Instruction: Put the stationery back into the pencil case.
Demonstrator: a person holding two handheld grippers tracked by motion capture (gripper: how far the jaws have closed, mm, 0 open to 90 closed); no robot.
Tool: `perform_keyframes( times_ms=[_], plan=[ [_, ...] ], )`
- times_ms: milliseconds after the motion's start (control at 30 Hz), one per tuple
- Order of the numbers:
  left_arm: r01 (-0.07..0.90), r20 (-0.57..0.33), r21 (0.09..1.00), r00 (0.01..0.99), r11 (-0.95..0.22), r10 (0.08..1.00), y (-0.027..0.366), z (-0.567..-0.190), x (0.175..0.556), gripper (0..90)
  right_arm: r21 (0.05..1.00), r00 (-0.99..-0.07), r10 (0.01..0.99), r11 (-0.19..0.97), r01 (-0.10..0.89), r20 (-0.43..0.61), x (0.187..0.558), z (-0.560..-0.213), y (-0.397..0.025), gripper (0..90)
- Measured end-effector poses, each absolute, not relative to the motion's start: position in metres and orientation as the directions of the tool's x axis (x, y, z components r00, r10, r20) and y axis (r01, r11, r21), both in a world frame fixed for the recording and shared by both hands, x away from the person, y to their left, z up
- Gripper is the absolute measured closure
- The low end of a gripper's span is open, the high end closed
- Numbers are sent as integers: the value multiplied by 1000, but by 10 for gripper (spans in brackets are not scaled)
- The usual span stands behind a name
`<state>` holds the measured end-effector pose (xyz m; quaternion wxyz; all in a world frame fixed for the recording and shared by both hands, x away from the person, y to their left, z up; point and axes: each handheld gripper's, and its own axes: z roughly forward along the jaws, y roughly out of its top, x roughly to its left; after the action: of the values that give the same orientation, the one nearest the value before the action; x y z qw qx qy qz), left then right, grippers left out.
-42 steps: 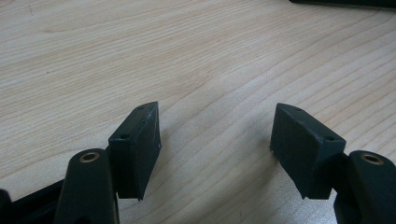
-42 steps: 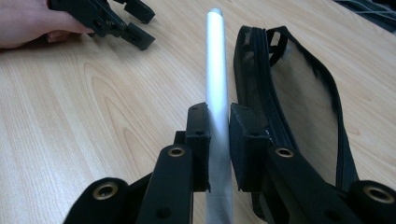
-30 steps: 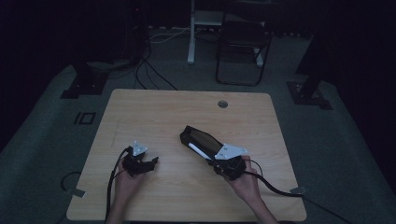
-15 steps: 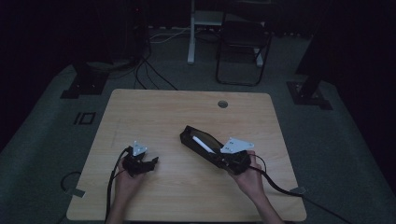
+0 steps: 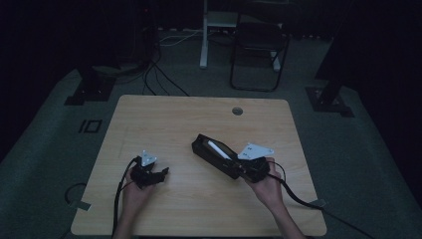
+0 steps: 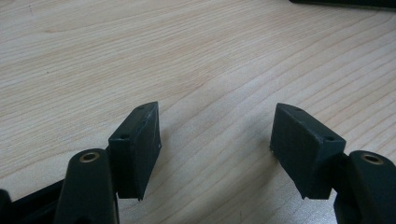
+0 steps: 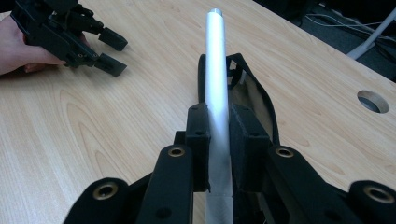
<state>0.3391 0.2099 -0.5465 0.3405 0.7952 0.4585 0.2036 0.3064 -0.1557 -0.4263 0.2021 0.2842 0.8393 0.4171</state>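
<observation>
A silver-white tube [image 7: 216,79] runs lengthwise between my right gripper's jaws, which are shut on it. My right gripper [image 7: 218,135] holds it above an open black pouch [image 7: 252,100] on the wooden table. In the high view the tube [image 5: 217,149] lies over the black pouch [image 5: 205,148] near the table's middle, with my right gripper [image 5: 242,168] at its near right end. My left gripper [image 5: 162,174] rests at the front left, jaws open. In the left gripper view my left gripper [image 6: 215,140] is open over bare wood.
The wooden table [image 5: 164,119] has a round cable hole [image 5: 237,111] at the back right. Cables trail from both grippers toward the front edge. A dark chair [image 5: 259,50] and stand bases sit on the floor beyond the table.
My right gripper has drawn back to the right along the pouch with the tube in it. The left gripper has stayed in place.
</observation>
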Motion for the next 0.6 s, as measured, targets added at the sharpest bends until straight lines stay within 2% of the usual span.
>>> perform_keyframes(
  times_ms=[600],
  plan=[
    [591,11,728,497,-348,868,210,-546,339,338,824,-744,658,481,300,-113,315,-417,-159,786]
  ],
)
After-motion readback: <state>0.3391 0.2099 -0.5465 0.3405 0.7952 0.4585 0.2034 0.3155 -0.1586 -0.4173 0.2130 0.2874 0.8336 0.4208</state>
